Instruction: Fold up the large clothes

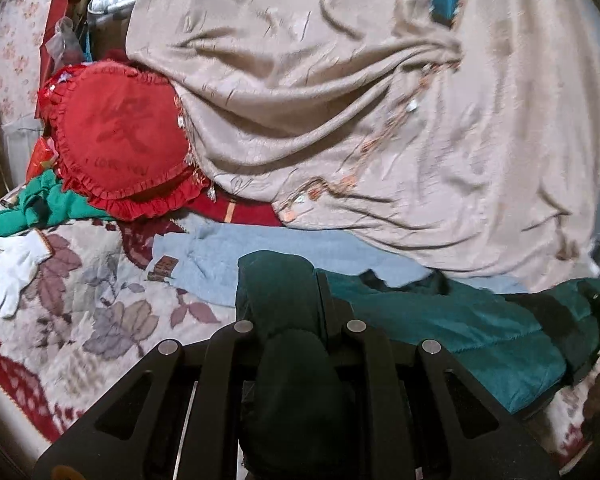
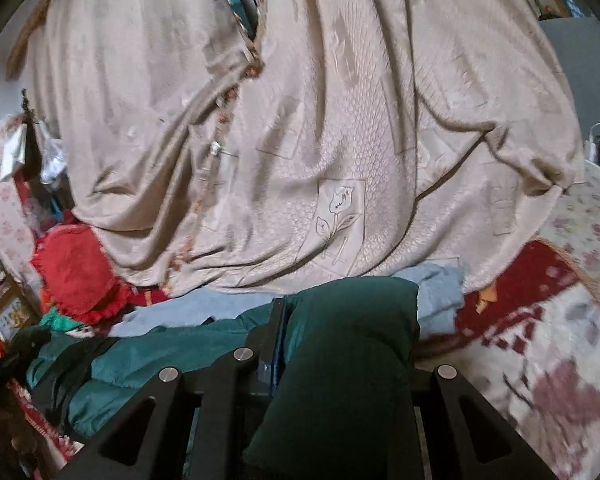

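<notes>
A dark green padded jacket (image 1: 480, 344) lies across the bed (image 1: 80, 320), on its floral quilt, stretched between the two claws and resting partly on a pale blue garment (image 1: 228, 256) spread behind it. The left claw (image 1: 300, 300) is clamped on one end of the jacket: a bunched fold of green fabric rises between its fingers and spills back over the mechanism toward the camera. The right claw (image 2: 300, 320) is likewise clamped on the other end, with a thick roll of green cloth standing up beside its dark finger (image 2: 276, 320) and draping down over the frame. Both claws point forward and somewhat downward toward the bed's far edge, where a big beige curtain (image 1: 340, 120) hangs. Toward the bed's far left corner lies a red heart-shaped frilled cushion (image 1: 124, 144), with a brighter green garment (image 1: 40, 204) beneath it and a white glove (image 1: 12, 272) near the left edge.
</notes>
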The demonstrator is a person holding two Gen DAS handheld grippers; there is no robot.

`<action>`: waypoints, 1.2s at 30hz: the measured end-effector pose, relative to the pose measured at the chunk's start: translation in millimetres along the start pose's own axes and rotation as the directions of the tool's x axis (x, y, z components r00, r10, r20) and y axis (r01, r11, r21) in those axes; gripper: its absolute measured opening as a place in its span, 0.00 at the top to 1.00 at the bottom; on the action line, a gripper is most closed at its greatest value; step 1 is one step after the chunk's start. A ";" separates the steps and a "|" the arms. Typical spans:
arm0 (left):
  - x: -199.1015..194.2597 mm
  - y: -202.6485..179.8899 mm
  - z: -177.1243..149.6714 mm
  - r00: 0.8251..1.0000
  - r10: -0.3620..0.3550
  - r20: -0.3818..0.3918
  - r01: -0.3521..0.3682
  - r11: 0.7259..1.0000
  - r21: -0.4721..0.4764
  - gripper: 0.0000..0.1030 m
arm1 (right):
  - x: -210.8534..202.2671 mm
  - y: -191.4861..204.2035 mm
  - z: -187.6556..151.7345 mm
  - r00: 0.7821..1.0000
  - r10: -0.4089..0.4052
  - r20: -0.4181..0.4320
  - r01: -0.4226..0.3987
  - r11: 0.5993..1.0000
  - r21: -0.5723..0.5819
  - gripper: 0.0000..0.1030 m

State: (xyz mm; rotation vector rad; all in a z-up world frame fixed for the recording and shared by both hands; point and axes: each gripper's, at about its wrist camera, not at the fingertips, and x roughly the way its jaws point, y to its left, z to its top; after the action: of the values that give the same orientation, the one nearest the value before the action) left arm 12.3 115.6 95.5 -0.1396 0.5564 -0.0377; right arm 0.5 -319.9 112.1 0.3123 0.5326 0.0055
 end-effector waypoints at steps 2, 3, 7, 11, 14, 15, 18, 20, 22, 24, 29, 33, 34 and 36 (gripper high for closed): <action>33.2 -0.5 1.4 0.999 0.022 -0.048 -0.023 1.000 -0.013 0.87 | 32.4 -5.4 0.6 0.999 -0.011 -0.037 0.012 1.000 0.007 0.83; 48.6 0.4 1.0 0.997 0.029 -0.074 -0.031 0.999 -0.026 0.86 | 50.6 -8.7 -2.1 0.998 -0.015 -0.058 0.015 1.000 0.011 0.83; 123.8 4.3 -11.5 0.981 0.065 -0.183 -0.073 0.997 -0.040 0.82 | 103.8 -25.8 -21.3 0.990 -0.039 -0.136 0.043 0.999 0.027 0.83; 163.3 -5.8 -22.4 0.975 0.089 -0.202 -0.089 0.996 0.007 0.81 | 144.6 -38.5 -36.5 0.974 -0.062 -0.218 0.072 0.997 0.039 0.82; 181.7 -4.8 -31.7 0.971 0.090 -0.222 -0.093 0.996 -0.001 0.80 | 156.9 -43.5 -42.1 0.970 -0.030 -0.242 0.044 0.998 0.052 0.78; 187.3 -0.7 -37.1 0.970 0.076 -0.230 -0.084 0.996 -0.026 0.79 | 159.5 -46.3 -43.3 0.967 -0.013 -0.255 0.032 0.997 0.070 0.76; 180.6 -0.2 -38.1 0.977 0.078 -0.199 -0.088 0.995 -0.039 0.79 | 157.5 -49.3 -42.0 0.961 0.013 -0.275 0.016 0.995 0.102 0.74; 175.1 4.3 -34.5 0.978 0.053 -0.201 -0.068 0.995 -0.068 0.77 | 149.3 -52.8 -35.4 0.956 0.059 -0.289 -0.015 0.988 0.155 0.70; 169.3 13.9 -29.2 0.974 0.005 -0.227 -0.035 0.991 -0.126 0.72 | 134.5 -59.4 -26.0 0.953 0.168 -0.252 -0.097 0.958 0.271 0.65; 159.3 22.9 -21.0 0.969 -0.048 -0.243 0.005 0.984 -0.177 0.66 | 120.5 -65.7 -19.2 0.949 0.234 -0.209 -0.152 0.925 0.348 0.60; 115.1 37.3 -3.4 0.978 -0.110 -0.179 0.069 0.973 -0.221 0.26 | 80.9 -73.2 -11.8 0.953 0.267 -0.145 -0.192 0.899 0.393 0.40; 87.2 43.4 -0.6 0.987 -0.099 -0.123 0.071 0.975 -0.210 0.24 | 55.9 -61.4 -10.0 0.962 0.231 -0.142 -0.184 0.941 0.284 0.40; 84.9 44.8 -1.1 0.988 -0.094 -0.120 0.067 0.975 -0.213 0.24 | 53.7 -57.7 -9.9 0.964 0.221 -0.148 -0.180 0.951 0.252 0.40; 79.0 43.2 -6.7 0.989 -0.090 -0.113 0.065 0.977 -0.205 0.24 | 53.2 -47.9 -11.4 0.968 0.167 -0.190 -0.138 0.978 0.157 0.40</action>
State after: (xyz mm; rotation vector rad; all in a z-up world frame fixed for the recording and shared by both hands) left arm 75.8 151.8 42.4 -0.3576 0.6767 -0.0665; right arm 37.1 -357.6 62.1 0.4954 0.7114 0.1508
